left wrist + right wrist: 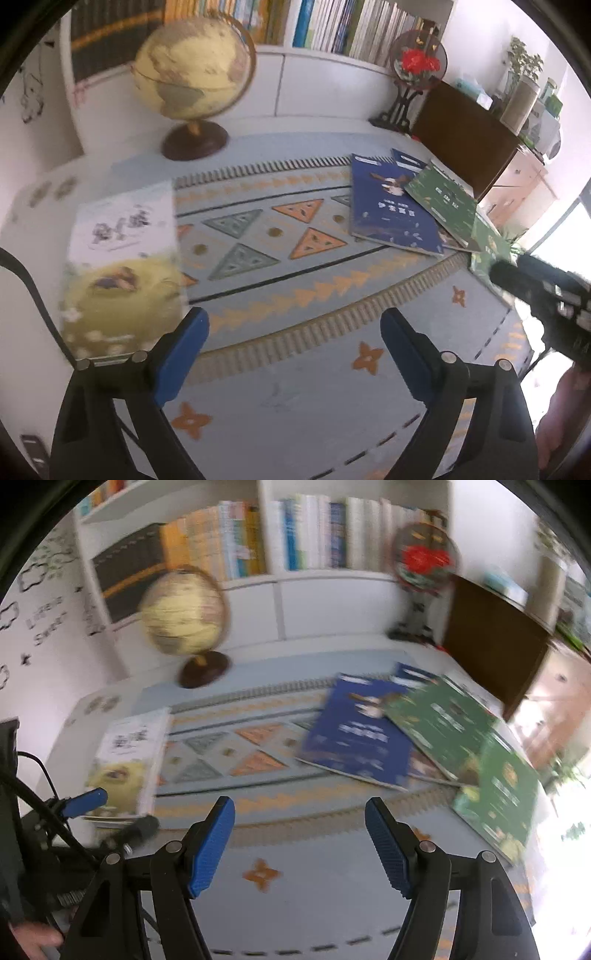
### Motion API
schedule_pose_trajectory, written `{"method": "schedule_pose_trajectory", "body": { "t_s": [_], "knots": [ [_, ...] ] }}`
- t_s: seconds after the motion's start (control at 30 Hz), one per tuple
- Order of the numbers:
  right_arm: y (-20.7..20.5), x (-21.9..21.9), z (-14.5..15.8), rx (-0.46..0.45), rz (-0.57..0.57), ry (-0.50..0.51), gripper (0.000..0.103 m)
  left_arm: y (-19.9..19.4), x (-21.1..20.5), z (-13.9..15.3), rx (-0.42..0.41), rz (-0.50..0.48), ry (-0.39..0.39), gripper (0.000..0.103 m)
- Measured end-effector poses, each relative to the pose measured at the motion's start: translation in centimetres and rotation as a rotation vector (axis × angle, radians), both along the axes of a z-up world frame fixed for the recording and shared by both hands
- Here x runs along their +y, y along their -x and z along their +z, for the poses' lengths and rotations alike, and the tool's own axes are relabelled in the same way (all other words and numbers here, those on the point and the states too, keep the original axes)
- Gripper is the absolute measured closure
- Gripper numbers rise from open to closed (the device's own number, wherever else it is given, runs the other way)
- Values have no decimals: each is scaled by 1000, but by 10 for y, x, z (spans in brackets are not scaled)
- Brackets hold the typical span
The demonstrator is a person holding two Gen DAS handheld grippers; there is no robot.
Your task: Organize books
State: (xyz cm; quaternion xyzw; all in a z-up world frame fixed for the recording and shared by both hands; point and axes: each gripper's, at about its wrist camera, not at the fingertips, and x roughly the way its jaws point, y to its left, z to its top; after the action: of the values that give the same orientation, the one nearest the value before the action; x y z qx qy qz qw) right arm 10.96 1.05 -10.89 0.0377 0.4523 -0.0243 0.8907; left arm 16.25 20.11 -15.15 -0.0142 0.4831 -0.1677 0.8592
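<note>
- Your left gripper (294,345) has its fingers spread wide, with nothing between them, above the patterned cloth (295,391) on the table.
- Your right gripper (300,843) is also spread and holds nothing.
- The yellow book (122,269) lies at the table's left end, just beside your left fingers.
- The blue book (356,734) and two green books (443,720) overlap at the right end.
- A globe (192,77) stands behind.

Glossy paper blue book (391,206) on woven cloth mat (295,295).
</note>
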Motion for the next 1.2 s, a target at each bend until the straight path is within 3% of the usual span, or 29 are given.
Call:
{"method": "schedule_pose_trajectory", "body": {
  "t_s": [0.1, 0.3, 0.57, 0.77, 0.93, 1.03, 1.2],
  "knots": [
    [9, -41, -7, 18, -90, -18, 32, -16, -31, 0, 34, -61, 41, 9],
    [1, -134, -21, 34, -235, -113, 32, -46, -113, 5, -13, -194, -10, 9],
    [-56, -242, -27, 39, -274, -143, 32, -108, -221, 9, -20, -259, -58, 9],
    [-93, -287, -50, 77, -280, -214, 32, -159, -275, -11, 26, -297, -26, 9],
    [-115, -308, -85, 148, -303, -286, 32, -196, -308, -40, 54, -296, -76, 9],
    [-122, -315, -101, 178, -304, -301, 32, -208, -322, -56, 61, -305, -115, 9],
    [-135, -324, -112, 197, -295, -298, 32, -219, -337, -74, 113, -315, -96, 9]
  ]
}}
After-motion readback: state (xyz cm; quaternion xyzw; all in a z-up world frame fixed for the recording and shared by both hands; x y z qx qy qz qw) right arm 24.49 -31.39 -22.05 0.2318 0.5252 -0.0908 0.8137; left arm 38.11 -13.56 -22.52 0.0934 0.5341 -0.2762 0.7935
